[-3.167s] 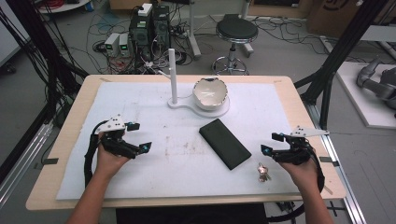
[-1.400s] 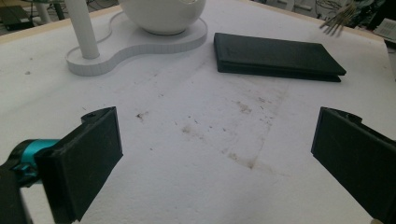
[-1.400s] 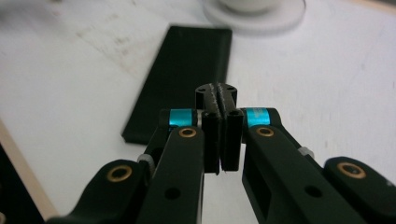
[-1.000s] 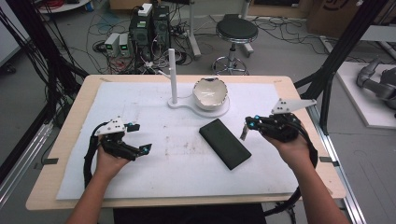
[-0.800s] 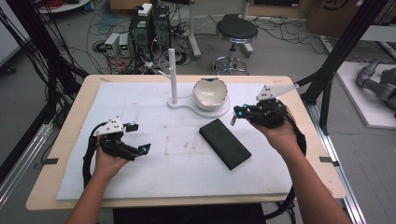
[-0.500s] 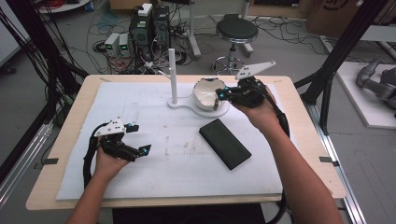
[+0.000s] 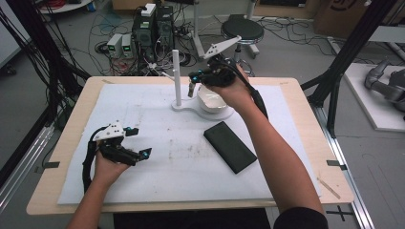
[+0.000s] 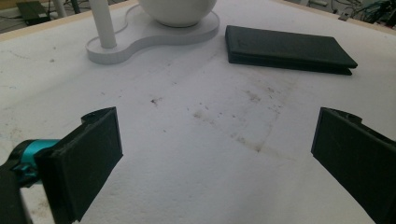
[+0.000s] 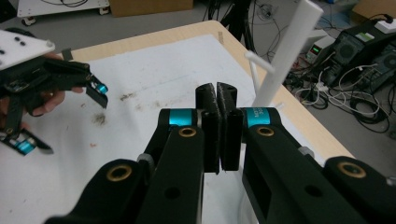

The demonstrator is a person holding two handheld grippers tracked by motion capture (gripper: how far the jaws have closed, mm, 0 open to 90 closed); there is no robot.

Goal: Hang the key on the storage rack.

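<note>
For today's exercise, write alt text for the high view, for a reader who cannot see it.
A person's right tongs, shut on a small dangling item, are raised beside a white post on a stand, above a white bowl. The left tongs rest open on the white mat, and a flat black case lies to the right.

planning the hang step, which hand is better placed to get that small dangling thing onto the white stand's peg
Right. The right gripper is raised beside the white stand, fingers shut on a small dangling item, too small to identify. The left gripper sits open, low over the mat, far from the stand.
</note>
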